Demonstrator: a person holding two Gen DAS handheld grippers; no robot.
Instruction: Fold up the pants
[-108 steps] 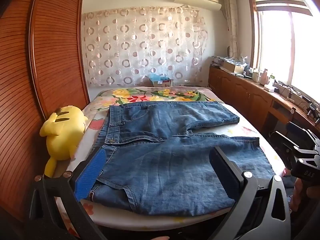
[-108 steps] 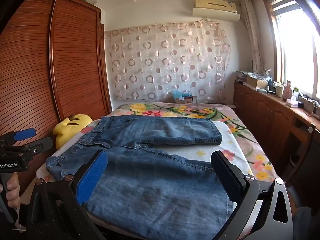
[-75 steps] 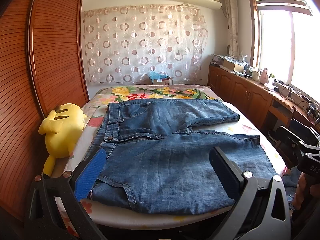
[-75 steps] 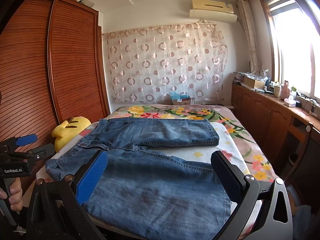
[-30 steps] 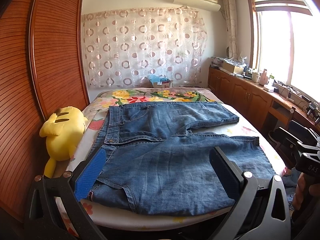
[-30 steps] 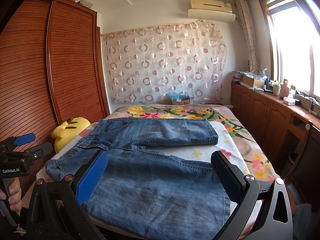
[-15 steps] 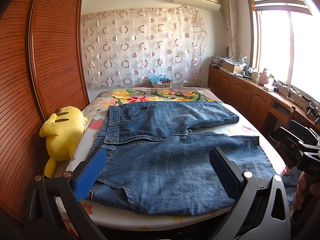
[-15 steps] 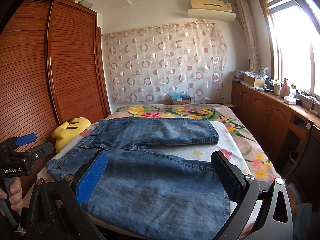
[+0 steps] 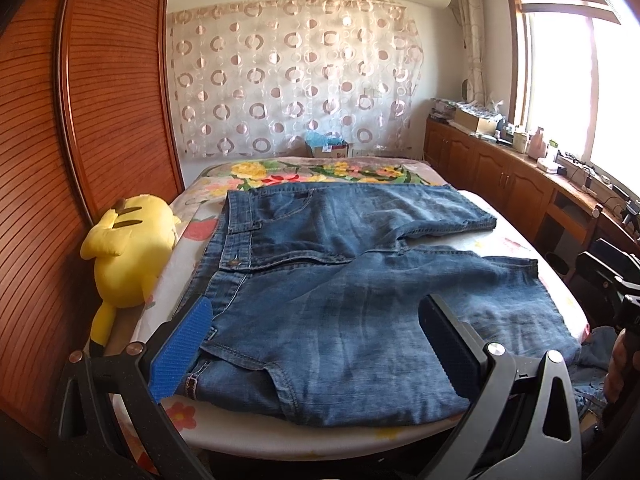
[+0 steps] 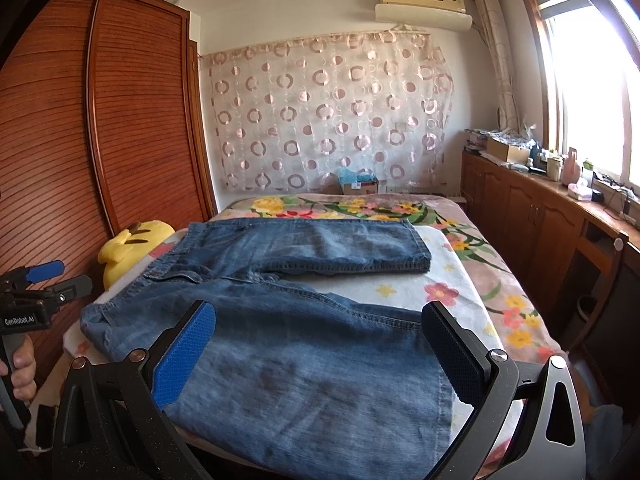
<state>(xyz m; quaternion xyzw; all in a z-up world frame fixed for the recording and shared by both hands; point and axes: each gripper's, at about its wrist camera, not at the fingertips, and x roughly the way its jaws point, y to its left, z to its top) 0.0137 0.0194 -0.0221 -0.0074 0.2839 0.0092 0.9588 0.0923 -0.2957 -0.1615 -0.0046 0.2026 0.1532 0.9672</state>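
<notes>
0 folds are done: the pants [image 9: 340,280] lie spread flat on the bed [image 9: 280,432], legs toward 3 o'clock. Left gripper [image 9: 316,344] and right gripper [image 10: 320,352] hover spread wide, grasping nothing.

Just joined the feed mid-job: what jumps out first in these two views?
A pair of blue denim shorts lies spread flat across the floral-sheeted bed, waistband toward the wooden wardrobe. A yellow plush toy sits wedged between bed and wardrobe. The left hand-held gripper and right hand-held gripper both hover open at the near edge, gripping nothing.
</notes>
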